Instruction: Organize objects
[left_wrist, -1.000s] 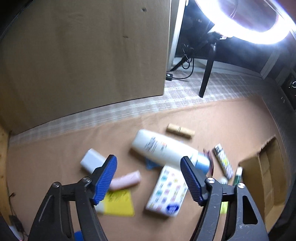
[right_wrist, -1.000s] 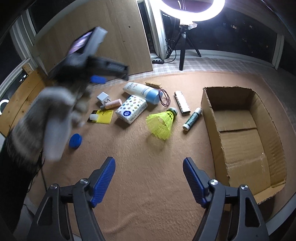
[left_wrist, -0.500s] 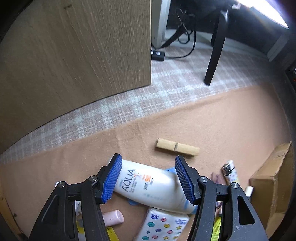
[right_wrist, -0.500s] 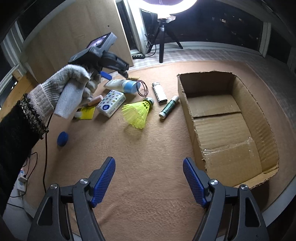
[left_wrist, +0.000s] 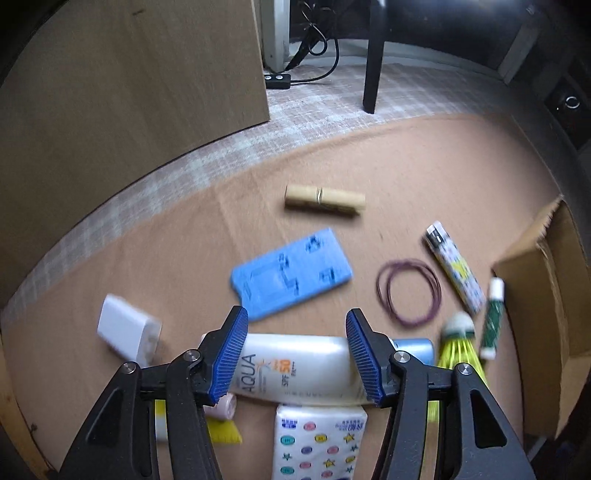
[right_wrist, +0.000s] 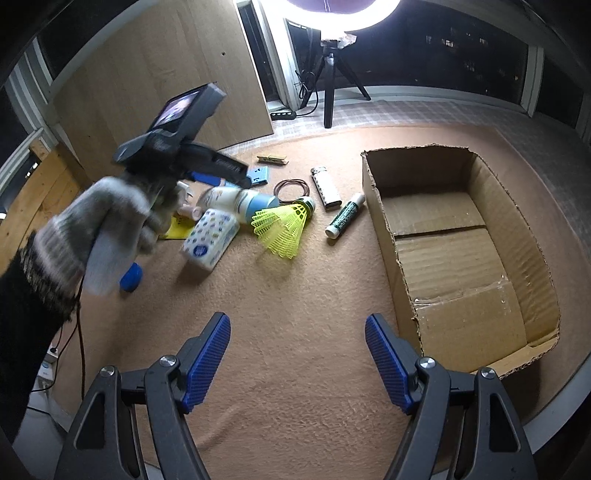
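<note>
- Left wrist cam: looks steeply down along its hand-held gripper (left_wrist: 295, 354), close over the sunscreen bottle (left_wrist: 295, 365) (pic a bit blurred).
- Right wrist cam: sits farther back, angled down across the mat (right_wrist: 295, 314), facing the ring light (right_wrist: 343, 7).
- Shared: bottle, shuttlecock (right_wrist: 284, 225), lighter (right_wrist: 325, 186), cardboard box (right_wrist: 461, 236); right view also shows the left hand (right_wrist: 107, 225).
</note>
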